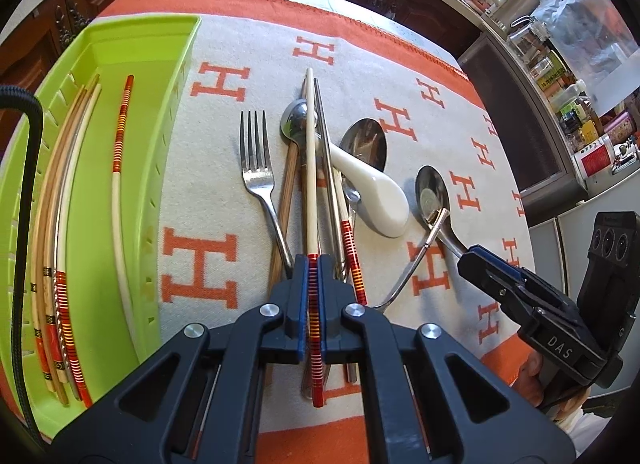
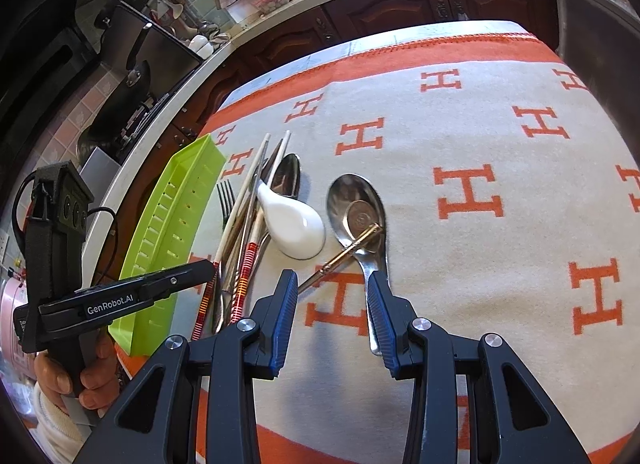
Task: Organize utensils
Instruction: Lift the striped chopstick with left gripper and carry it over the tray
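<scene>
My left gripper (image 1: 314, 264) is shut on a cream chopstick with a red striped end (image 1: 310, 167), held over a pile of chopsticks, a fork (image 1: 258, 175), metal spoons (image 1: 366, 143) and a white ceramic spoon (image 1: 376, 191). A green tray (image 1: 168, 111) at the left holds several chopsticks (image 1: 64, 191). My right gripper (image 2: 332, 284) is open, its fingers either side of the handle area of a metal spoon (image 2: 356, 211) crossed by a gold-tipped utensil (image 2: 348, 250). The left gripper also shows in the right wrist view (image 2: 200, 270).
The utensils lie on a grey blanket with orange H letters (image 2: 500, 183) covering the table. Dark wooden cabinets (image 2: 380, 7) and a cluttered counter (image 1: 560, 75) stand beyond the table's far edge.
</scene>
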Tool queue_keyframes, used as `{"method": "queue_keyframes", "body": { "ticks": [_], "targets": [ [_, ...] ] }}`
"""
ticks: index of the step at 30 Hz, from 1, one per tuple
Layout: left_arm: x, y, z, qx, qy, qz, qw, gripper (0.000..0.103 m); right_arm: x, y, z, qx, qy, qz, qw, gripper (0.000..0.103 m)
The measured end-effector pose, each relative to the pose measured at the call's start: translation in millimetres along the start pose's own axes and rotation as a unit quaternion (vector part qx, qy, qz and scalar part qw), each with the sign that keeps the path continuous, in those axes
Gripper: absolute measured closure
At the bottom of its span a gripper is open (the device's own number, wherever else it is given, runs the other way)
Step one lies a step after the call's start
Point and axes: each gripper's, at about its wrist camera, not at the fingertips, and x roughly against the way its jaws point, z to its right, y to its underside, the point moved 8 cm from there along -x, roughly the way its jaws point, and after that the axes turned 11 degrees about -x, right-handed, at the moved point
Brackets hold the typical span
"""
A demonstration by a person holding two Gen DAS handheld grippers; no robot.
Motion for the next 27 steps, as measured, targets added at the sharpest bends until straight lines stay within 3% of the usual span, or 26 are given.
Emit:
{"method": "queue_keyframes", "body": {
  "ticks": [9,22,27],
  "targets": [
    [-5,9,-4,-0.040,-0.059,-0.010,0.9974,0.101,1,2,-6,0.008,-0.001,-0.001,1.000,0.065],
    [-14,4,5,-0.070,-0.092,-0.014,0.9932,0.101,1,4,-3,0.007,-0.004,-0.004,1.000,0.065],
    [-18,0,9,-0.089,-0.121,-0.014,0.9886,0.101,1,4,-1,0.007,-0.006,-0.004,1.000,0.065]
  ]
}}
